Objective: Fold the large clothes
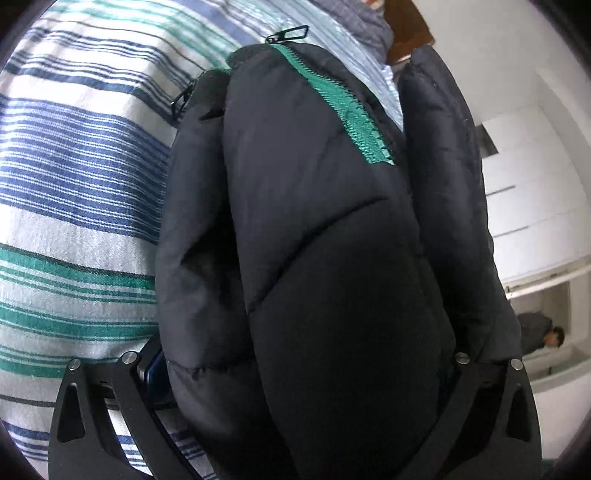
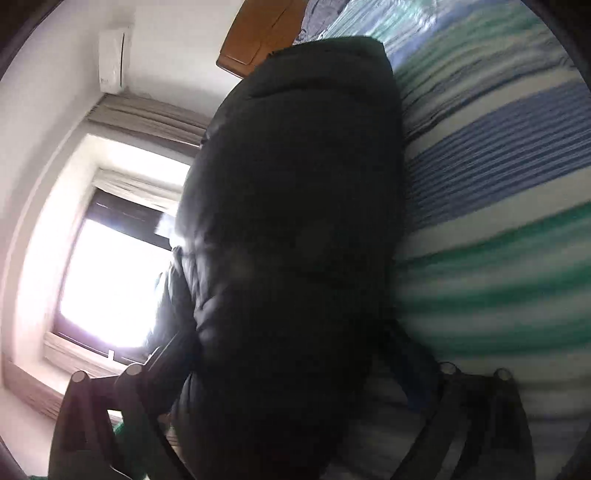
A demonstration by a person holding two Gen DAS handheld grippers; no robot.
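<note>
Black and puffy, the jacket (image 1: 317, 258) fills the middle of the left wrist view. Its long side runs from 6 o'clock up to 12 o'clock, straight away from the camera. A green zipper (image 1: 343, 110) runs up it toward 12 o'clock and leans a little to 11 o'clock. Two small black zipper pulls (image 1: 291, 34) stick out at the far end. The jacket lies on a bed with a striped bedspread (image 1: 74, 177) in white, blue and green, which shows from 7 o'clock round to 11 o'clock.

The left gripper (image 1: 306, 369) has the thick jacket bunched between its two fingers. The fingers stand wide apart, and the fat fabric fills the whole gap and presses on both sides, so it has hold of the jacket.

In the right wrist view the picture is blurry. The jacket (image 2: 295, 221) is a dark lump that again runs from 6 o'clock up to 12 o'clock. The striped bedspread (image 2: 498, 206) is at 3 o'clock and a bright window (image 2: 110, 273) is at 9 o'clock. The right gripper (image 2: 291, 373) is spread wide. The jacket sits between its fingers, but there is a gap on the 3 o'clock side, so it does not squeeze it.
</note>
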